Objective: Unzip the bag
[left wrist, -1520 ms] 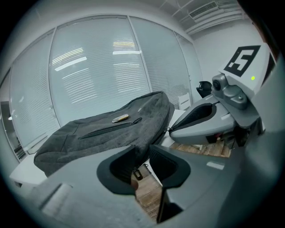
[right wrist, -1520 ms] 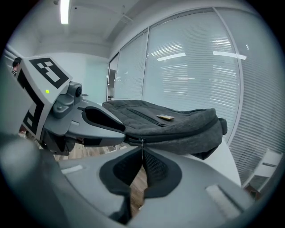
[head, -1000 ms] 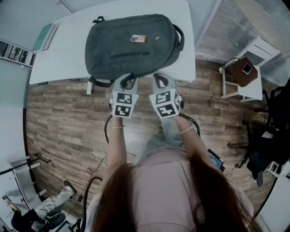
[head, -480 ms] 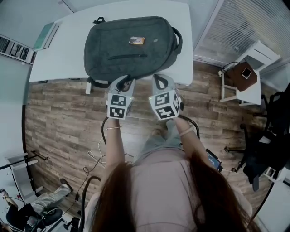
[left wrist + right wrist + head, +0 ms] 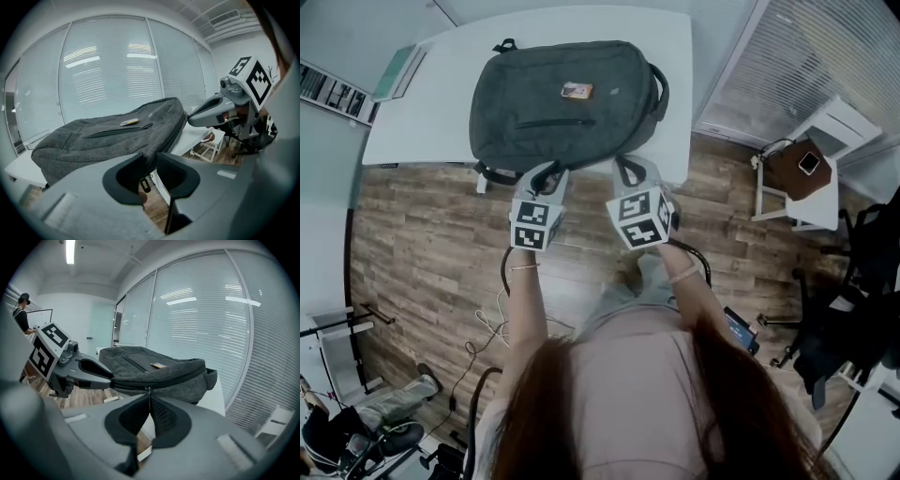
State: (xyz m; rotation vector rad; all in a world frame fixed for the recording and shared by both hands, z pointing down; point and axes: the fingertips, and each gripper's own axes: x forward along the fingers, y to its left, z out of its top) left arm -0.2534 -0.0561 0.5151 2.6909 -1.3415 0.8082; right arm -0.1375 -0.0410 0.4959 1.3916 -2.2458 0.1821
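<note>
no legible text, patch on backpack too small to read

A white rectangular table fills the upper left of the head view. A dark grey fabric backpack lies flat across its middle, reaching the lower edge. A pale green flat item rests at its upper-left corner.

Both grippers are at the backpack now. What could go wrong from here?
1. The right gripper has its jaws shut on only the thin zipper pull, which may slip out under a hard tug.
2. The grey fabric backpack lies at the near edge of the white table, so pulling could drag it off.
3. The left gripper seems to pinch just the bag's edge, a weak anchor.
</note>
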